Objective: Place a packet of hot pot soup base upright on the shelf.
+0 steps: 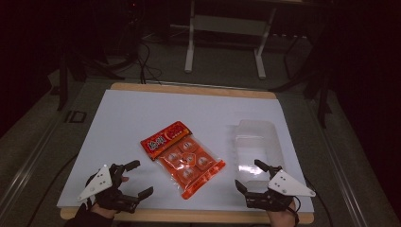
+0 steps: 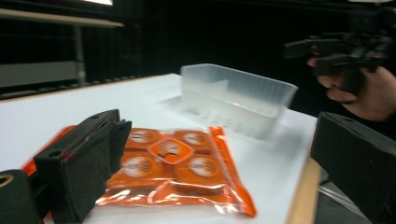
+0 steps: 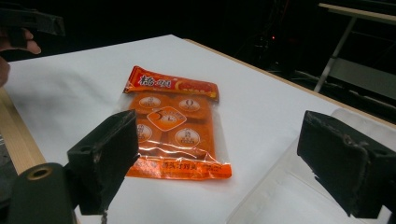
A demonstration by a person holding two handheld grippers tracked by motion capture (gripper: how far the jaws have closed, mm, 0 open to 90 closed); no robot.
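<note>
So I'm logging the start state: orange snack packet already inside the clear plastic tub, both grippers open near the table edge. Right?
Not quite. In the high view the orange snack packet lies on the table, left of the clear plastic tub, not inside. Both the left gripper and right gripper are open.

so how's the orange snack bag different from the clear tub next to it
The orange snack bag is flat, printed and full of small wrapped pieces; the clear tub is see-through, plain and looks empty. The bag lies mid-table, angled; the tub stands upright with raised walls, nearer the right gripper. Both rest on the white sheet, untouched.
</note>
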